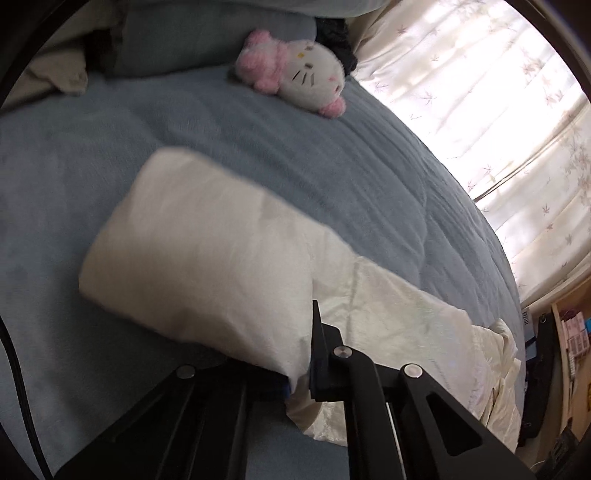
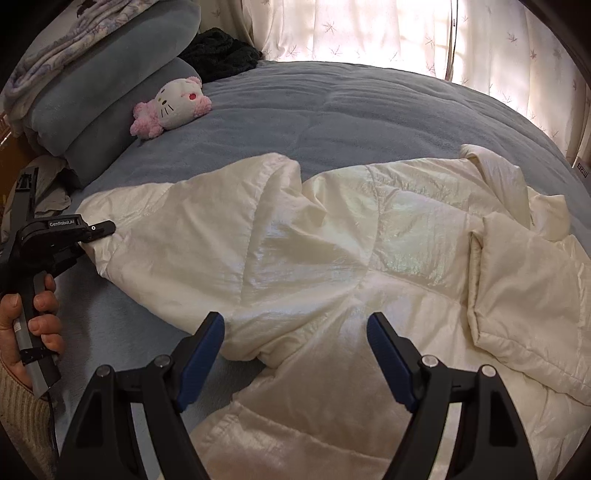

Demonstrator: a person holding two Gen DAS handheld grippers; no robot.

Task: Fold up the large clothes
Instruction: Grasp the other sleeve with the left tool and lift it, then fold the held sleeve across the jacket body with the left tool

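At the far left of the right wrist view, a hand in a ribbed cream sleeve grips the handle of the left gripper. This gripper is clamped on the cuff end of the sleeve of a cream quilted jacket. In the left wrist view, the same sleeve rises from between the closed jaws and extends up and left over the blue blanket.

The jacket lies spread on the blue blanket, from the clamped cuff at left to a folded section at right.

The right gripper hangs over the lower middle of the jacket. Its jaws stand apart, and the blue pads flank a raised fold of fabric without pressing on it.

A pink-and-white plush toy lies on the blanket beyond the jacket, beside stacked folded bedding. Patterned curtains hang behind the bed.
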